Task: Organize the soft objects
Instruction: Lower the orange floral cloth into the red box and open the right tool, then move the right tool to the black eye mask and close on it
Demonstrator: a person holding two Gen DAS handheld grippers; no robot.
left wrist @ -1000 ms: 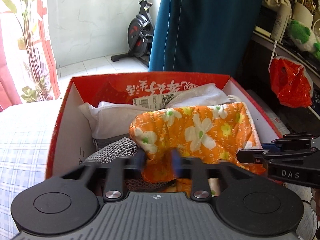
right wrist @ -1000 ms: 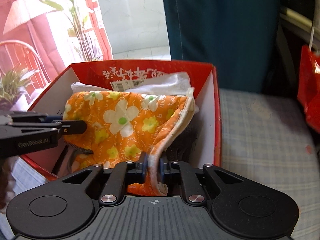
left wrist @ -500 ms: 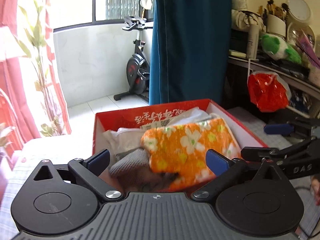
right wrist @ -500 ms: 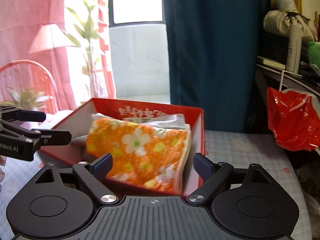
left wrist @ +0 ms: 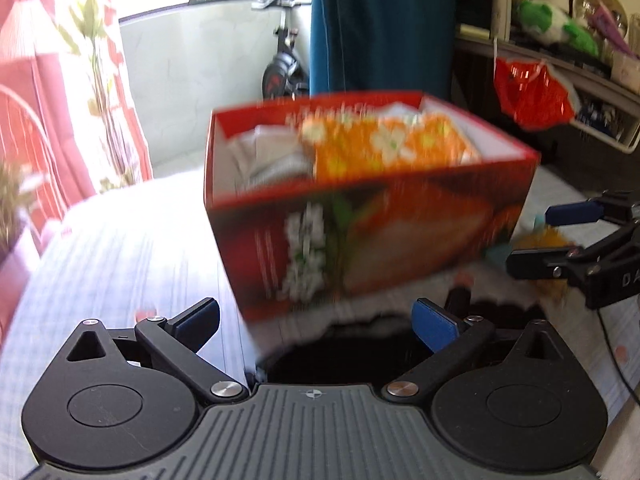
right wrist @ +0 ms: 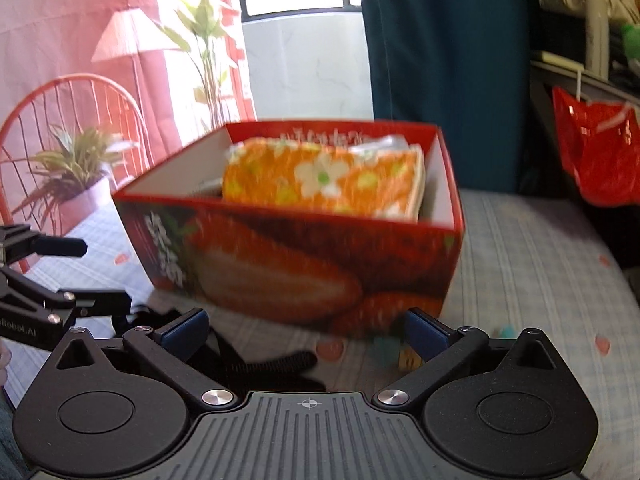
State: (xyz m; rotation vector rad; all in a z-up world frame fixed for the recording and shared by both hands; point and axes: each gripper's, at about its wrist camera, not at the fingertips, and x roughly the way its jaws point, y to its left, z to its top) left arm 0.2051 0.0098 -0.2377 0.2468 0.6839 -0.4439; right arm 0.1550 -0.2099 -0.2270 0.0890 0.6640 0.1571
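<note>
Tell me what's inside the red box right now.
The red box holds an orange flowered cloth on top, with white and grey fabric beside and behind it. Anything beneath the cloth is covered.

I've let go of the orange floral cloth [right wrist: 320, 180], left gripper [left wrist: 316, 320] spread wide, right gripper [right wrist: 306, 330] jaws opening, both backed off the red box [left wrist: 360, 220].

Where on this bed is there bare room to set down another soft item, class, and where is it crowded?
Bare checked sheet lies right of the red box; more lies left of it. Crowded: inside the box, under the orange floral cloth, and before it, around the black cord.
</note>
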